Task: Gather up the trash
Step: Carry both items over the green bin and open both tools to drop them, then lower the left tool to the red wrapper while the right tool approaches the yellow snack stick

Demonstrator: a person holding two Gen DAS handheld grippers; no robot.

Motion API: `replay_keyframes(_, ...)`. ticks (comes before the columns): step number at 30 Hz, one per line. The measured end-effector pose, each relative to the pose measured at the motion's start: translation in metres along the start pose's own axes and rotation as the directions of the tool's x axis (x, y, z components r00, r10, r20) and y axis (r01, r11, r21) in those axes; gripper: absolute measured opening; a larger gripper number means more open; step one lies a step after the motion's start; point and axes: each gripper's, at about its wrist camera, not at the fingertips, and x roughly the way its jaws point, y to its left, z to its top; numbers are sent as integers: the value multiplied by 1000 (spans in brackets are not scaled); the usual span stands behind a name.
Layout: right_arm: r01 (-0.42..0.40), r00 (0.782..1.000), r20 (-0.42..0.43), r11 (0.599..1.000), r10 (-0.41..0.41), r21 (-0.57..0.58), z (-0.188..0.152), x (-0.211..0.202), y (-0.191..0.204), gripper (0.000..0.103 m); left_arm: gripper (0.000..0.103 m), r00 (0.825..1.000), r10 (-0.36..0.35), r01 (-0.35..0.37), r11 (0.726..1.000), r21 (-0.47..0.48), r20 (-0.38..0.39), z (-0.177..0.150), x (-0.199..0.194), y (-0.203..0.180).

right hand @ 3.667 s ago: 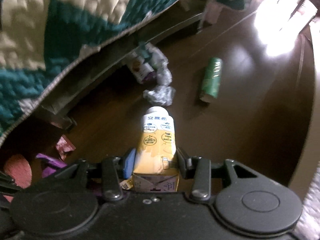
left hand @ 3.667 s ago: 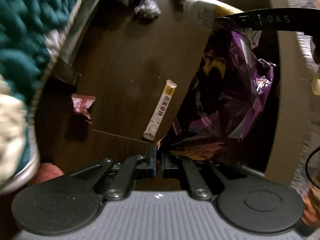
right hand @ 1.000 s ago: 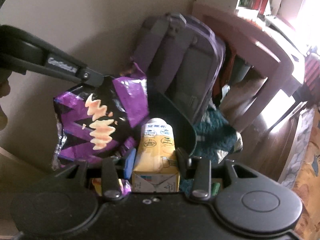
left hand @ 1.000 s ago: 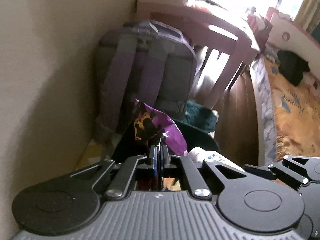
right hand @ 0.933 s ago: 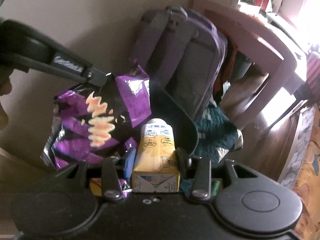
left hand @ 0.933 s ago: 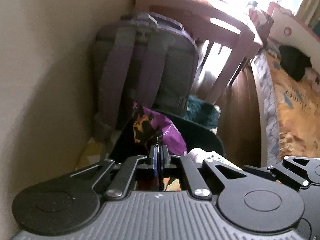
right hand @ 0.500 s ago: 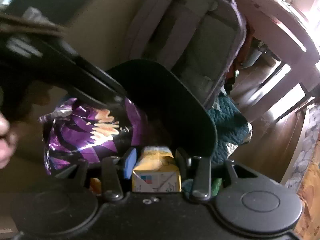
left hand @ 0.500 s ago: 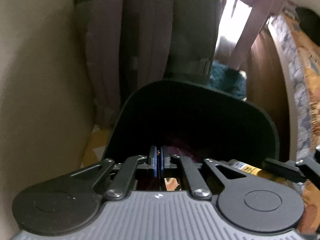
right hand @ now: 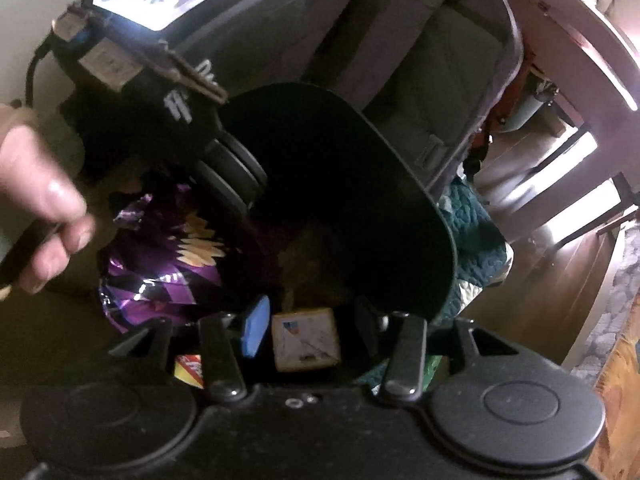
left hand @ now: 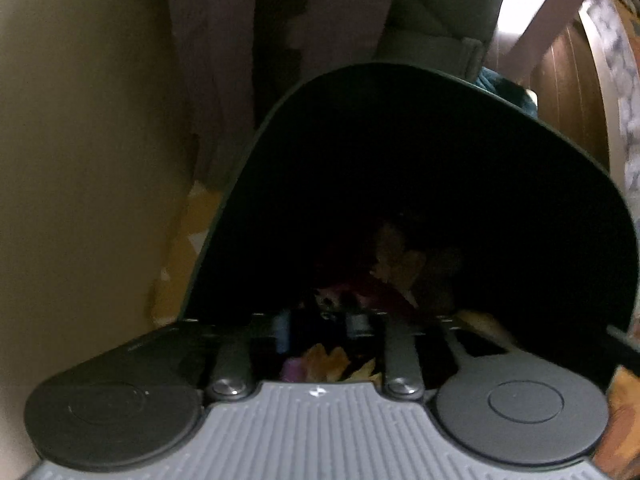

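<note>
Your right tool [right hand: 308, 326] has just widened; the milk carton [right hand: 306, 338] sits loose between its pads, over the bin [right hand: 400, 184].

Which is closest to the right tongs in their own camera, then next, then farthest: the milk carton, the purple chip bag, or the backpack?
1. Milk carton, between the right tongs.
2. Purple chip bag, left, in the bin.
3. Backpack, behind the bin, against the wall.

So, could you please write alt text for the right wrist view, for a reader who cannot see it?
The right gripper, jaws apart and clear of a yellow milk carton between them, points down into a dark bin. At left, a hand holds the left gripper above a purple snack bag in the bin.
</note>
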Motion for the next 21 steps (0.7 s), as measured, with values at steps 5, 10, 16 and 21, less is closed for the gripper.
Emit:
replay_keyframes(5, -33, 999, 30, 998, 31, 59, -11, -14, -13, 50, 68, 996, -54, 58, 997, -52, 67, -12, -12, 8)
replay_keyframes(10, -80, 994, 80, 992, 73, 94, -24, -37, -21, 58, 68, 982, -124, 139, 986, -91, 145, -25, -37, 9)
replay_keyframes(16, -128, 981, 162, 985, 109, 113, -53, -77, -30, 62, 68, 930, -181, 224, 969, -102, 320, -58, -98, 13)
replay_keyframes(21, -149, 966, 230, 983, 122, 107, -84, -114, -41, 62, 68, 888, -189, 248, 965, -89, 420, -103, -144, 0)
